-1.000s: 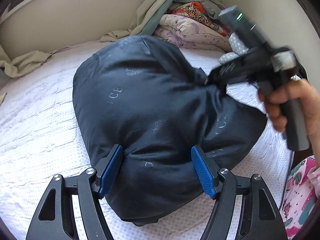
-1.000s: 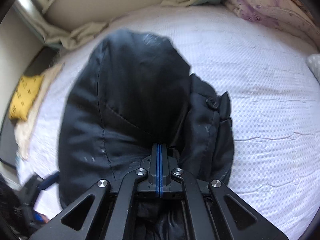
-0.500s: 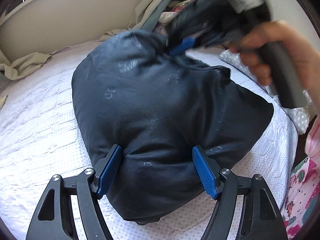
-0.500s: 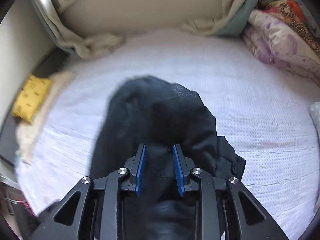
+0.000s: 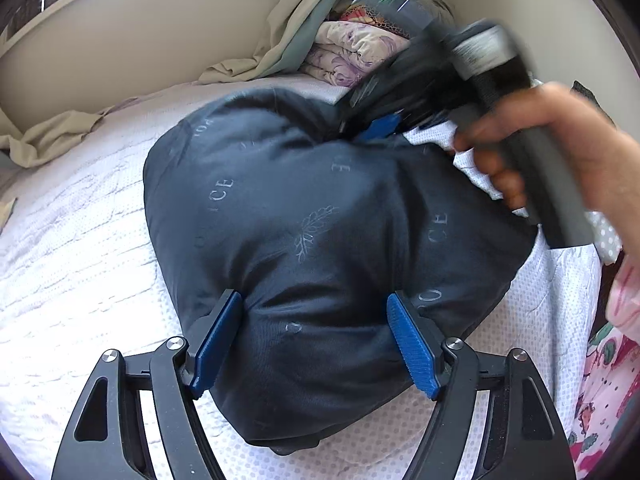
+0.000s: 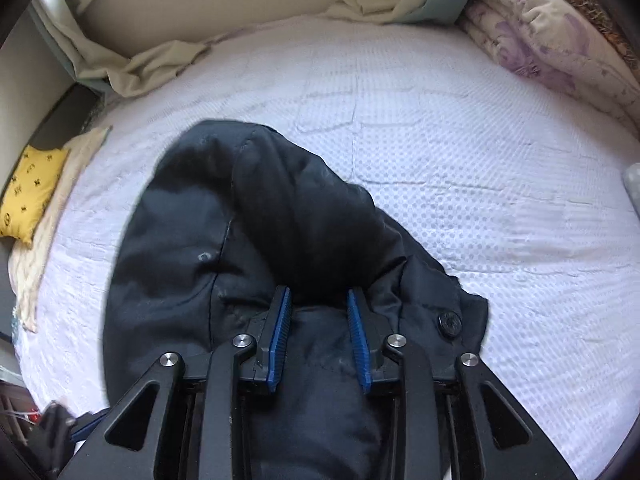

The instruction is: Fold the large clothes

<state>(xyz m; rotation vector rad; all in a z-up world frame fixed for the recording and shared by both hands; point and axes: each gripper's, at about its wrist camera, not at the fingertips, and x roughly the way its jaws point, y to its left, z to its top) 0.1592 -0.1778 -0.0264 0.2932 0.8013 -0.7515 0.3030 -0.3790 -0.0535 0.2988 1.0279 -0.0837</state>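
A dark puffy jacket (image 5: 320, 220) lies bundled on the white bed cover (image 5: 80, 260). My left gripper (image 5: 315, 298) straddles its near end, both blue pads pressing into the bulging fabric. A hand (image 5: 540, 148) holds my right gripper (image 5: 380, 126), which shows blurred at the jacket's far right edge. In the right wrist view the right gripper (image 6: 319, 294) hangs over the jacket (image 6: 248, 220). Its jaws are opening, with a loose ridge of fabric lying between the pads and nothing pinched. A black button (image 6: 450, 322) shows on the flap to the right.
Folded floral quilts (image 5: 352, 52) are stacked in the far corner by the wall. Crumpled beige sheet (image 6: 152, 68) runs along the bed's far edge. A yellow cushion (image 6: 28, 192) lies off the bed's left side. Pink patterned clothing (image 5: 608, 380) fills the left wrist view's right edge.
My right gripper let go of the jacket fabric, its pads parting, after carrying a fold from the right side up to the far edge. The left gripper stayed put.
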